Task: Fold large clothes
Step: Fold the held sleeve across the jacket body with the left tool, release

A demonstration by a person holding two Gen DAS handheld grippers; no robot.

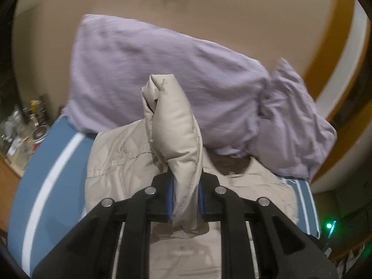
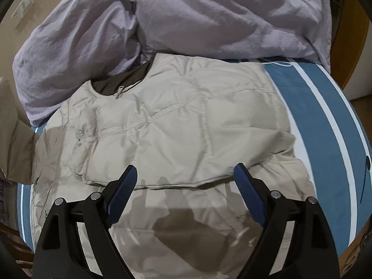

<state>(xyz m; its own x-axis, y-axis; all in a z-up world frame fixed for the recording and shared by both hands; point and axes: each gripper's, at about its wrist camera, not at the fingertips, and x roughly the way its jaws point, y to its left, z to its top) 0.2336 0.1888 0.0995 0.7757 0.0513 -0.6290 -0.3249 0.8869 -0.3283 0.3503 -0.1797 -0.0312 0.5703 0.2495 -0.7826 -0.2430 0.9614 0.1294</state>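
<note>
Left wrist view is showing the left gripper [image 1: 185, 200] clenching the beige jacket's sleeve [image 1: 172, 125]; right gripper [image 2: 184, 174] fingers [image 2: 123, 193] are hanging released above the jacket [image 2: 176, 125].

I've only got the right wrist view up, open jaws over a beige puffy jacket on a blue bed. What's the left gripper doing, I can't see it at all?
Observer: The left gripper is shut on a padded fold of the beige jacket, probably a sleeve, which sticks up past its fingertips.
Operator: Is that fold off the bed?
Observer: Yes, it stands raised above the rest of the jacket, with the lilac duvet behind it.
Operator: Anything beside the bed on that side?
Observer: A cluttered surface with small bottles and jars sits off the bed's left edge; too blurred to name them.
</note>
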